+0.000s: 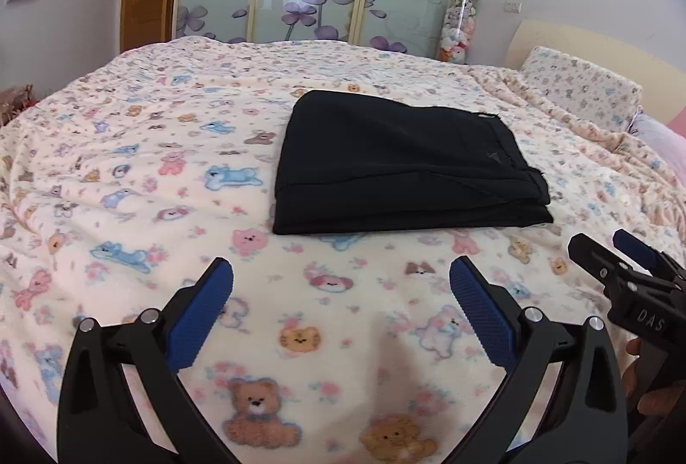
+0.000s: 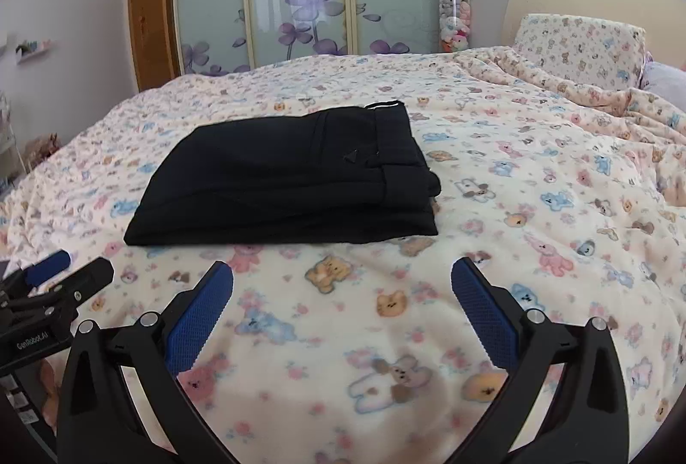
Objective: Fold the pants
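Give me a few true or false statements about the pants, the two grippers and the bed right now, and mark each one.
1. The pants lie folded in a compact stack on the blanket. True.
2. The left gripper is clamped on the pants. False: it is open and holds nothing, short of the pants.
3. The right gripper is open and empty. True.
4. The pants are light blue. False: they are black.
5. The waistband shows at the far right corner of the stack in the right wrist view. True.
6. A pillow lies on top of the pants. False: it is at the head of the bed, apart from them.
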`<state>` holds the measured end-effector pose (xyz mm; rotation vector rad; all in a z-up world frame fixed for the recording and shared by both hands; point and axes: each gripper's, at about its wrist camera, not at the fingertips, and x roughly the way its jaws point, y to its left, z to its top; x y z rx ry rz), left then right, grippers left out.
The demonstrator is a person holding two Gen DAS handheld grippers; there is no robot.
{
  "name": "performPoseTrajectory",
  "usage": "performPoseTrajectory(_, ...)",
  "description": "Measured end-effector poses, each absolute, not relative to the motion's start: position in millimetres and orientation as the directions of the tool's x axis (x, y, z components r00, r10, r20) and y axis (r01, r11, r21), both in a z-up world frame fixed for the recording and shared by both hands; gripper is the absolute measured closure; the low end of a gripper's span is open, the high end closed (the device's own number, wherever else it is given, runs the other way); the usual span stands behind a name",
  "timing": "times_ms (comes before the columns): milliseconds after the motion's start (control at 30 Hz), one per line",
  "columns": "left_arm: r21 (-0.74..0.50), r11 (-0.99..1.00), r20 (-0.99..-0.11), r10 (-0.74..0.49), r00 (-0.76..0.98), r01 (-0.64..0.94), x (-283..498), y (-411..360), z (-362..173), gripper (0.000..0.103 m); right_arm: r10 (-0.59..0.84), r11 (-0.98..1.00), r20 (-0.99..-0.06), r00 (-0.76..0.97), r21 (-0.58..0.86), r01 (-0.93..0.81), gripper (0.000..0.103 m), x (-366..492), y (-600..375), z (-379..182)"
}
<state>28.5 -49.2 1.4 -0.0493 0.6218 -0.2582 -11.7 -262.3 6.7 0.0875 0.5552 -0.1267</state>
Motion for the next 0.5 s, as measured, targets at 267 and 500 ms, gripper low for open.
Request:
performPoseTrajectory(267,-0.101,0.977,-0.573,-0.212,0.792,0.189,26.2,-47.2,0.6,0.002,-0.106,0.990,-0.542,0.834,0.018,0.137,0.001,-11.3,-253.2,0.3)
performPoseTrajectory(500,-0.079,0.978,-0.563,-0.202,0.801,0.192,23.0,-51.3,1.9,0.002,-0.116,0.990,-0.535,0.837,0.003,0.139,0.001,-12.9,-249.7,-1.1)
